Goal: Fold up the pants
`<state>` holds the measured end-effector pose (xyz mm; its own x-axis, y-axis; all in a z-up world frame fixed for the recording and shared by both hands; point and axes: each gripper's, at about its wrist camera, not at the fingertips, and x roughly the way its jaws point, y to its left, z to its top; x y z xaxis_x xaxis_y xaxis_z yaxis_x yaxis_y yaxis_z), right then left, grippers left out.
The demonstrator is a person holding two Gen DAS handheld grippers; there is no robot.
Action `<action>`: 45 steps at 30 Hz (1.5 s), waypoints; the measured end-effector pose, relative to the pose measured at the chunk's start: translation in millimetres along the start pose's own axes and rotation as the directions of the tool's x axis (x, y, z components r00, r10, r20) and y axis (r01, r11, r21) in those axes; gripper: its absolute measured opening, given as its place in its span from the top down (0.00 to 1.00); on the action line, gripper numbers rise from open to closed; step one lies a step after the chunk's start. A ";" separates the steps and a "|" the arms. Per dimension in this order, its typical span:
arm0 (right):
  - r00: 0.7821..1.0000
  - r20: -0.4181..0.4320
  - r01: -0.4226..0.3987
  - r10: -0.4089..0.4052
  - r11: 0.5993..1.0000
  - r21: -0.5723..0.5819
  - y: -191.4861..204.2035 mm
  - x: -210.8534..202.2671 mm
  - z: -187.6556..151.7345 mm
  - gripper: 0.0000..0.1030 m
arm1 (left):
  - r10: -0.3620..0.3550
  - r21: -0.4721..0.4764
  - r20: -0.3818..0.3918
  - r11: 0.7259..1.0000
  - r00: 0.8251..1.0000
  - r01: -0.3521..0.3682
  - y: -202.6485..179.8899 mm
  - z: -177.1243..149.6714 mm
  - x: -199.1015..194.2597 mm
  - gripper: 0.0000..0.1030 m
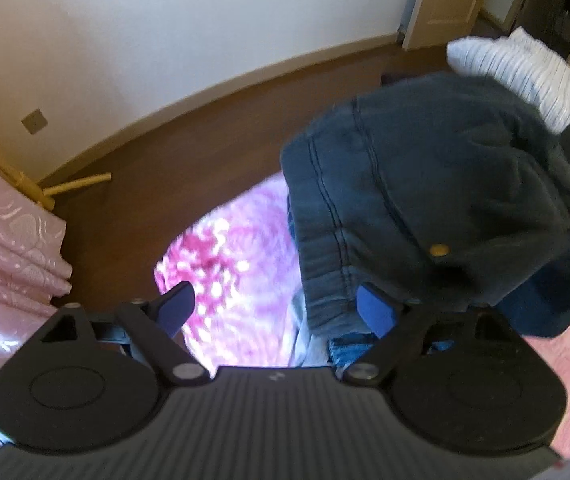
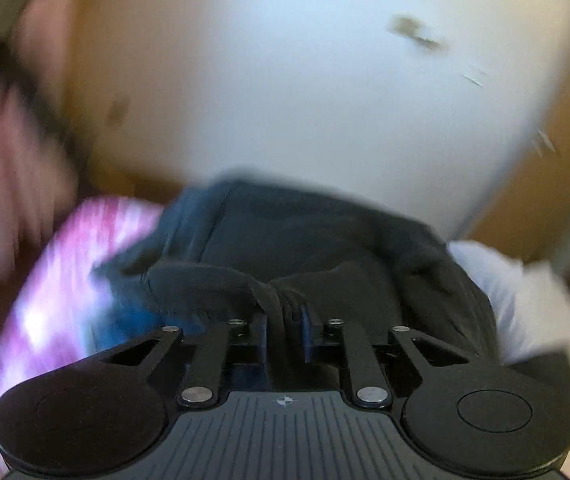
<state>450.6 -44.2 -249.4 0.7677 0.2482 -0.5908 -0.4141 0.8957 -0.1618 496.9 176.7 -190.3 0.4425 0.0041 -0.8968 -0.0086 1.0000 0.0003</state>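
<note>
Dark blue jeans (image 1: pixel 425 200) hang bunched in the air over a pink flowered bedspread (image 1: pixel 237 264), a brass rivet showing on them. My left gripper (image 1: pixel 275 306) is open, its blue pads wide apart. The lower edge of the jeans hangs just inside the right-hand pad (image 1: pixel 373 312), and no pad presses on it. In the blurred right wrist view, my right gripper (image 2: pixel 283 322) is shut on a gathered fold of the jeans (image 2: pixel 305 248). The cloth spreads away in front of its fingers.
A white pillow (image 1: pixel 525 76) lies behind the jeans. Brown floor (image 1: pixel 165 152) runs to a white wall with a skirting board. Pink curtains (image 1: pixel 5 248) and a wooden stand (image 1: pixel 73 186) are at the left. A door frame (image 1: pixel 445 0) stands at the upper right.
</note>
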 end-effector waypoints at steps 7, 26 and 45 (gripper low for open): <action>0.961 0.200 0.074 -0.190 0.877 0.475 -87.3 -64.1 54.4 0.90 | -0.076 0.015 0.188 0.997 0.979 0.075 -14.6 33.3 -55.2 0.17; 0.387 0.459 0.468 -0.799 0.600 0.649 -115.8 -426.7 67.8 0.92 | -0.566 0.468 0.299 0.789 0.768 0.398 -202.4 6.3 -188.8 0.17; 0.357 -0.765 0.872 -0.536 -0.102 0.479 -74.6 -664.0 -229.0 0.34 | -0.589 0.833 -0.288 0.235 0.755 0.501 -421.2 -278.5 -244.2 0.16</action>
<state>-140.2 -360.3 -25.9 0.1225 -0.6738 -0.7286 0.9459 0.3015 -0.1198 142.7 -247.6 -94.6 0.0810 -0.5882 -0.8047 0.9665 0.2436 -0.0807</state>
